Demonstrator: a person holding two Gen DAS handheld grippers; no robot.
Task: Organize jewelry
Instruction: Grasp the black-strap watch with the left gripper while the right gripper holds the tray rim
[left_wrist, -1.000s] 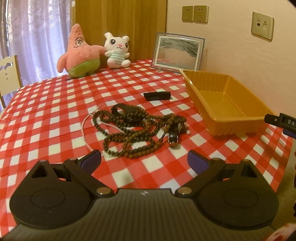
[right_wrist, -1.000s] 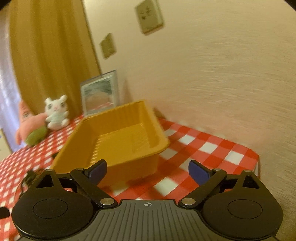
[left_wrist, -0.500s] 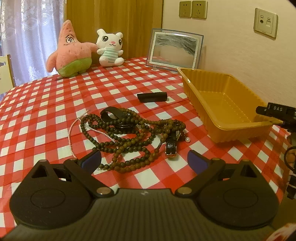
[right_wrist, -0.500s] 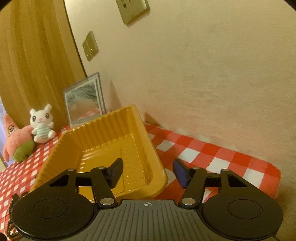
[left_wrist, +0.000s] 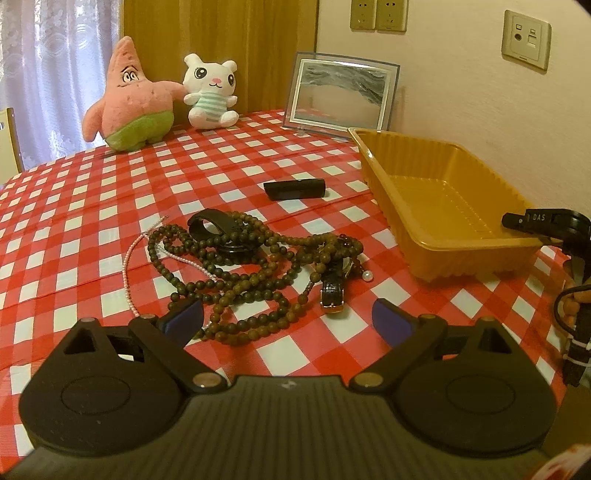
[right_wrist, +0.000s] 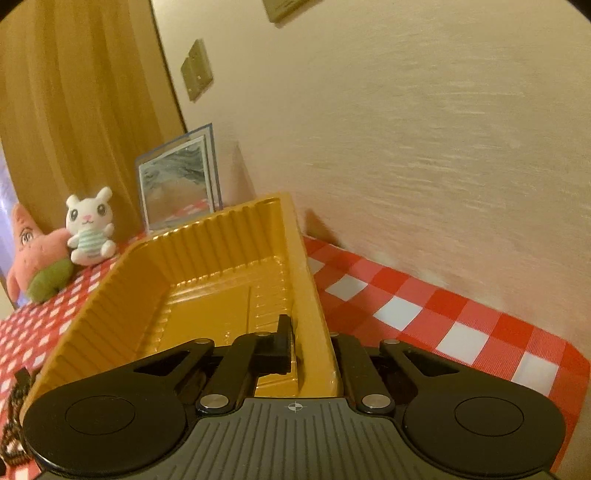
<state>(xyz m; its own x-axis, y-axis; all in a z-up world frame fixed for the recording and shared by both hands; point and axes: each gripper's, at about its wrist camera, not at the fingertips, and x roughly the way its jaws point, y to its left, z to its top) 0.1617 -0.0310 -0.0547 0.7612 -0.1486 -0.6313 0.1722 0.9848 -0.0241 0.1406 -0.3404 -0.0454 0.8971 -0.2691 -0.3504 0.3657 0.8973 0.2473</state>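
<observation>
Thin plastic tray (right_wrist: 207, 295) wall, pinched by the right gripper (right_wrist: 314, 354), may buckle or tip; left gripper (left_wrist: 288, 317) stays spread near the tangled beads (left_wrist: 251, 273).

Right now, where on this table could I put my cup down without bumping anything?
The checked cloth is bare between the pink star plush and the bead tangle, and also between the black bar and the picture frame. The tangle is crowded. The yellow tray is empty, but the right gripper clamps its rim.
</observation>
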